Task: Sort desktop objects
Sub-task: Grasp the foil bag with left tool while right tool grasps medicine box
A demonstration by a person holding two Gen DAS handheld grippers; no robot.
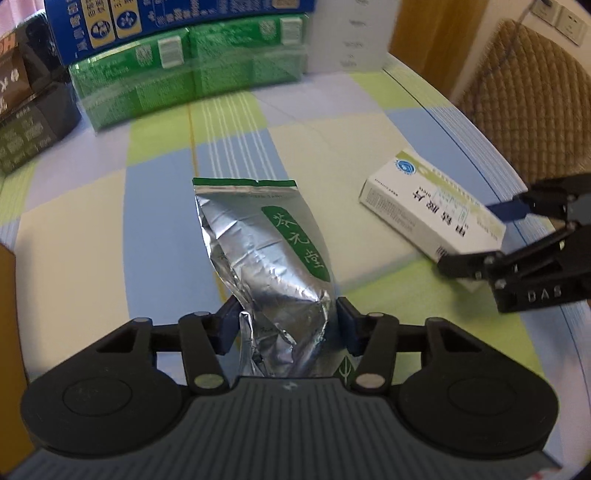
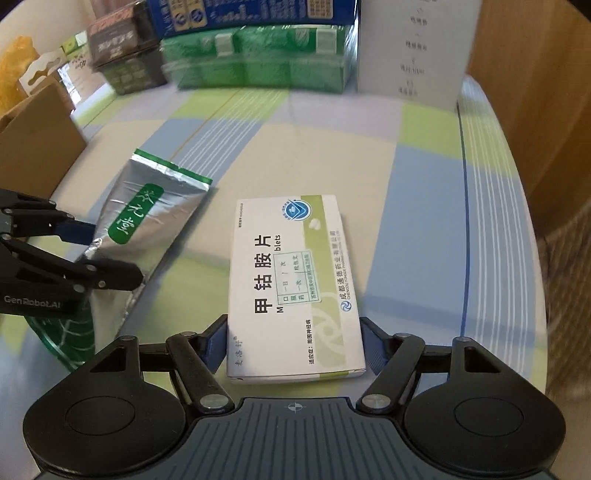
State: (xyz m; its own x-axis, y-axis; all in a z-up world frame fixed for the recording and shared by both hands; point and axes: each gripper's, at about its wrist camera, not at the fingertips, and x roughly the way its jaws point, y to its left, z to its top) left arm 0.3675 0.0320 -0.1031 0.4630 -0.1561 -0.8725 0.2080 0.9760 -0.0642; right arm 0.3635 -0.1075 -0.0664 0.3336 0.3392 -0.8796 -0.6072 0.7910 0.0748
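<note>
Left gripper: fingers clamped on the near end of the foil pouch, pads pressed into the creased silver sides. The pouch lies on the checked tablecloth, its green-edged sealed end pointing away.

Right gripper: fingers straddle the near end of the white medicine box, which lies flat on the cloth; left pad touches the box edge, right pad just beside it. Cannot tell if the grip is firm.

Pouch and box sit near each other. Green cartons and a blue carton are stacked at the far edge; a cardboard box stands at left.
</note>
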